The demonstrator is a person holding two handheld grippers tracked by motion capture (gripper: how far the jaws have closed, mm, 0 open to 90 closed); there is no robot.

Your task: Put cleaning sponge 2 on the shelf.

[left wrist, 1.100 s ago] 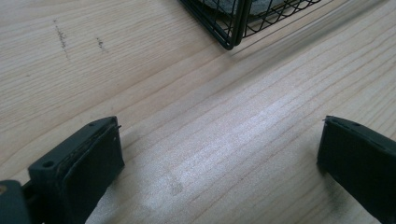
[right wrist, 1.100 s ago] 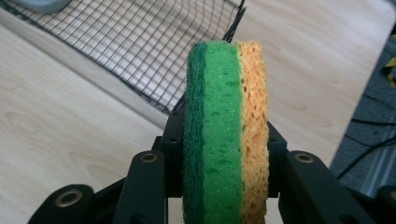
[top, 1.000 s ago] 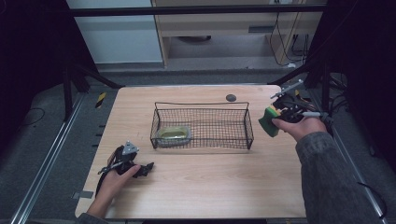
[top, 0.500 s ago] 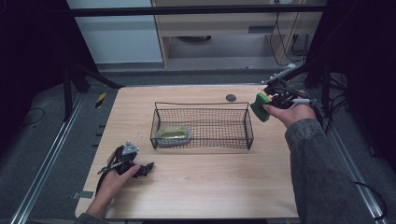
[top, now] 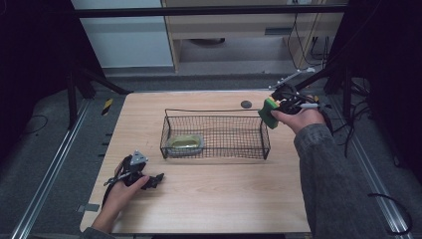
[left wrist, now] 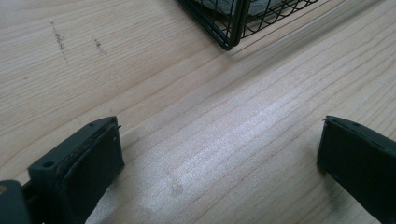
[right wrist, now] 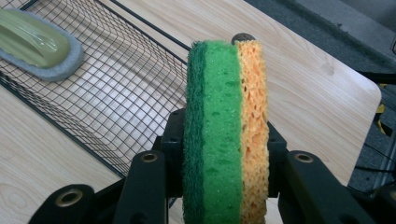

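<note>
My right gripper [top: 274, 110] is shut on a green and yellow sponge [top: 269, 113], held in the air just off the far right corner of the black wire basket [top: 264, 134]. In the right gripper view the sponge [right wrist: 227, 126] stands on edge between the two black jaws, green side left, yellow side right. A grey-rimmed, yellow-green object [top: 184, 143] lies inside the basket at its left end [right wrist: 35, 44]. My left gripper [top: 158, 178] rests on the table at the front left, open, with bare wood between its fingers [left wrist: 93, 163].
A small dark round disc [top: 246, 104] lies on the wooden table [top: 224, 194] behind the basket. A basket corner [left wrist: 229, 32] shows ahead of the left gripper. Cables and dark frame posts stand off the table's right edge.
My right gripper has carried the sponge leftward and away from the person, from beside the basket's right end to its far right corner. The left gripper has stayed put.
</note>
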